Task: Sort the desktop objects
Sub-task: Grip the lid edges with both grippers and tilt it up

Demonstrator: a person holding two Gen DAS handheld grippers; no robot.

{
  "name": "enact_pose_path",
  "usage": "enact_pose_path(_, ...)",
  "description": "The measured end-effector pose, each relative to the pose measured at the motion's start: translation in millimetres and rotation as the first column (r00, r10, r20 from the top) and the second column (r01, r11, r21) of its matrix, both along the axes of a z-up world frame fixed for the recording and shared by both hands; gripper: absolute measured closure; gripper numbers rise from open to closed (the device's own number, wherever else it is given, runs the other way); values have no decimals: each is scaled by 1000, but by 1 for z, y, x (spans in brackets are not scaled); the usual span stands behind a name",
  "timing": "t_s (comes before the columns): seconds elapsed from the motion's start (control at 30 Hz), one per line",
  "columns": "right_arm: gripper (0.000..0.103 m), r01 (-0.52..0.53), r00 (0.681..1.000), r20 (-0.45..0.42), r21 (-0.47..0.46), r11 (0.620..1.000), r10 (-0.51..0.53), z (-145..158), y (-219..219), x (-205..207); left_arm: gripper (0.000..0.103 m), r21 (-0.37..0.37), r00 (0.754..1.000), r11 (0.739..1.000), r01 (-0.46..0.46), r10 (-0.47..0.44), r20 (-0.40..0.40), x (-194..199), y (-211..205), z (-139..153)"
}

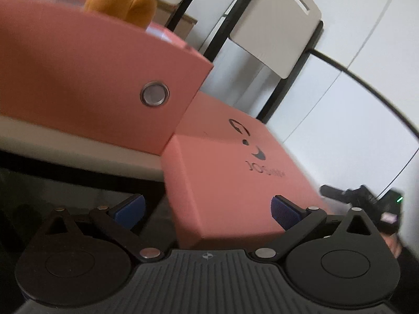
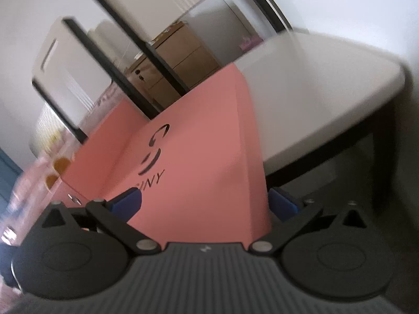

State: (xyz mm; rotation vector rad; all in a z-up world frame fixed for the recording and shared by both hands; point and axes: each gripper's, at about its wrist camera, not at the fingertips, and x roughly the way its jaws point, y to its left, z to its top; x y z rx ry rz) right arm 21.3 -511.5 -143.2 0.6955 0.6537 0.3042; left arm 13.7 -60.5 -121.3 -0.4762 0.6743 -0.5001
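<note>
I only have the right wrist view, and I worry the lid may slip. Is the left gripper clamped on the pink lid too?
Observer: No. The left gripper is open; one blue pad stands clear of the pink lid.
Operator: What sits behind the lid there?
Observer: A pink box on the table, with a metal grommet in its front.
Operator: Anything inside?
Observer: An orange plush toy shows above its rim.
</note>
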Motion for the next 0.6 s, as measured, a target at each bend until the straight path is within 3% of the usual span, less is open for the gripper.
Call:
enact_pose_path(0.17,0,3,1000,-23,118,993,-1,-12,-7,11,2,-112,998,993,-26,20,-57,18,4,-12)
enact_pose_path(0.37,2,-11,999,-38,183,983,19,-21,-11,18,12,-129,993,991,-34,18,-119,29,-1,-26)
enact_pose_path(0.5,25,-8,997,-70,182,983,21,-25,-12,21,20,-120,994,992,-34,21,-104,28,-9,-28)
enact_pose_path(0.6,30,-6,996,-87,189,982,23,-27,-14,22,23,-134,994,991,-5,-9,-107,29,-14,-29)
